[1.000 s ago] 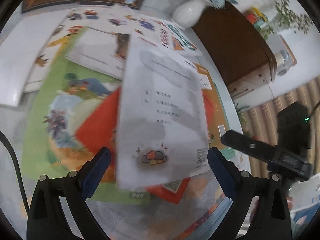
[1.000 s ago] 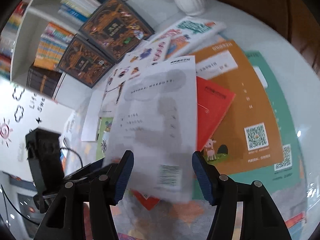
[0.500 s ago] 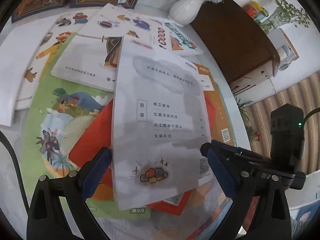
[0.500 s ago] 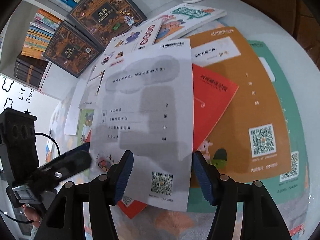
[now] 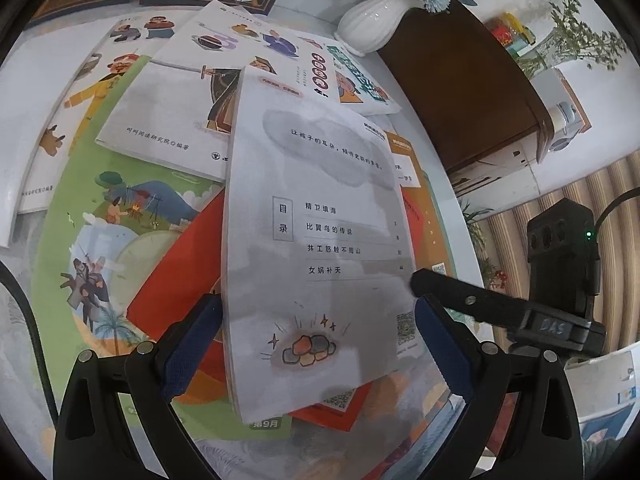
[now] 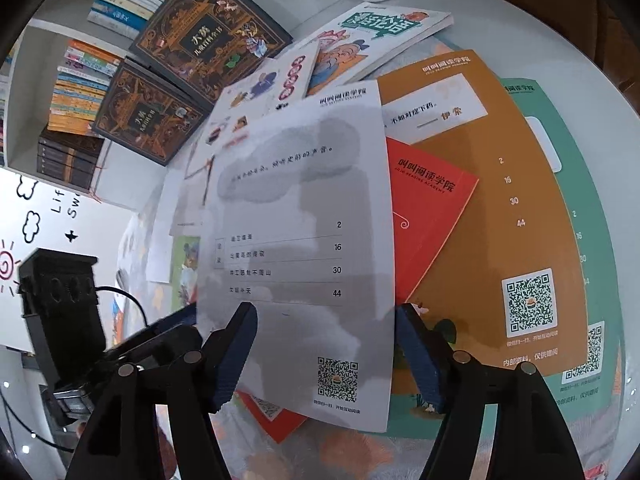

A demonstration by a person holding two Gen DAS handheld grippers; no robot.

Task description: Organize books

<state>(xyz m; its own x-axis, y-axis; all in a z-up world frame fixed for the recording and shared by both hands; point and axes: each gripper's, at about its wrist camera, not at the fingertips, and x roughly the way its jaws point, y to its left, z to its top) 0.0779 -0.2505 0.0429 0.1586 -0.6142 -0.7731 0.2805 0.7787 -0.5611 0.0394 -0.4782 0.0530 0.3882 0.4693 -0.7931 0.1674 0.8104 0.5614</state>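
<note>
— Grey-white, thin and glossy: booklet on top of the pile, back cover up, slightly curled.
— Left gripper?
— Spread, blue ribbed pads flanking the booklet's lower edge.
— Right gripper?
— Just widened, booklet between the pads, unpinched. Red book beneath, flat orange book rightward.

Even, soft indoor light is seen in both views. Grey finger-shaped shadows are cast on the white booklet between the fingers. Strong fisheye bending and black corner vignetting are noted. Print beyond the fingertips is sharp; edges are slightly smeared. Faint glare is noted on the bench.
</note>
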